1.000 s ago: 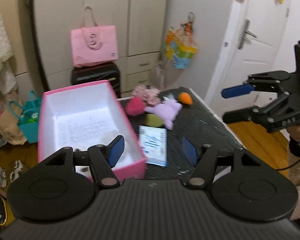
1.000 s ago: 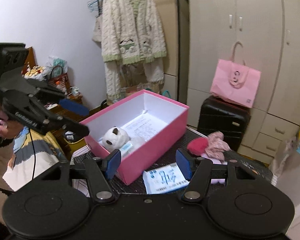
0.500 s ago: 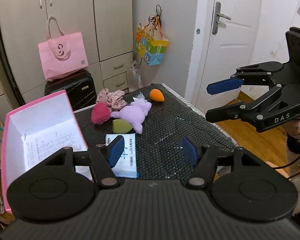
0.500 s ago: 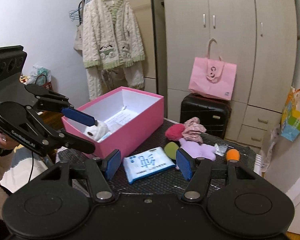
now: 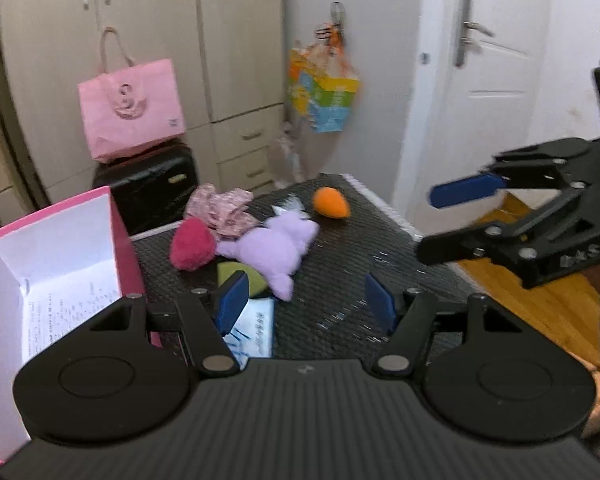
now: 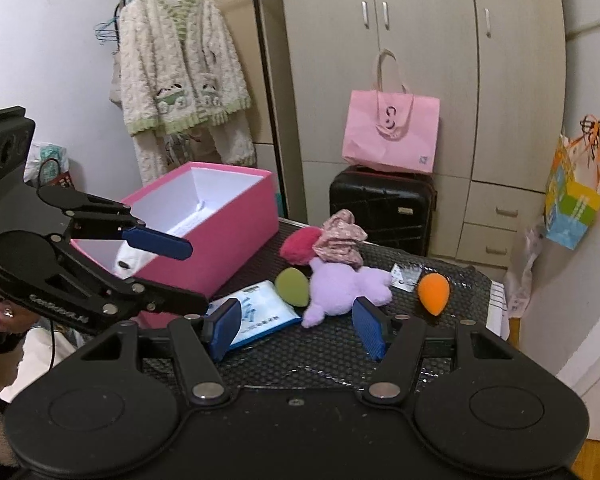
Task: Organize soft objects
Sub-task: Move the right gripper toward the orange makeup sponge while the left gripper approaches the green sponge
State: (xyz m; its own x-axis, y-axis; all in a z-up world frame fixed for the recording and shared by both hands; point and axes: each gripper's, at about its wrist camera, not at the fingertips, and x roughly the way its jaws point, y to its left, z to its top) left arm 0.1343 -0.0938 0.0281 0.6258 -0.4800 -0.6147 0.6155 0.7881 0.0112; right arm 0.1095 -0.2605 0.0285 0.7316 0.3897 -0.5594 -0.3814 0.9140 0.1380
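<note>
**Both grippers hover with fingers apart over a table of soft things**

At the far left of the table stands the pink box, open at the top, white inside, with a printed sheet on its floor. From the right wrist view a white plush lies in its near end, partly hidden by the left gripper, which is held above the box's near corner with its blue pads spread wide and nothing between them.

Just right of the box lies a flat white and blue tissue pack on the black mesh tabletop. Touching its far edge is an olive-green sponge. Behind that sits a magenta pom-pom, pressed against a crumpled pink floral cloth. In front of the cloth sprawls a lilac plush toy, lying flat and touching the green sponge on its left side. A small white tag lies beside the plush, and further right, apart from the rest, rests an orange sponge.

The right gripper hangs over the near side of the table, fingers well apart and empty, with the plush toy ahead between them.

Beyond the table a pink paper bag stands on a black suitcase against the wardrobe.
</note>
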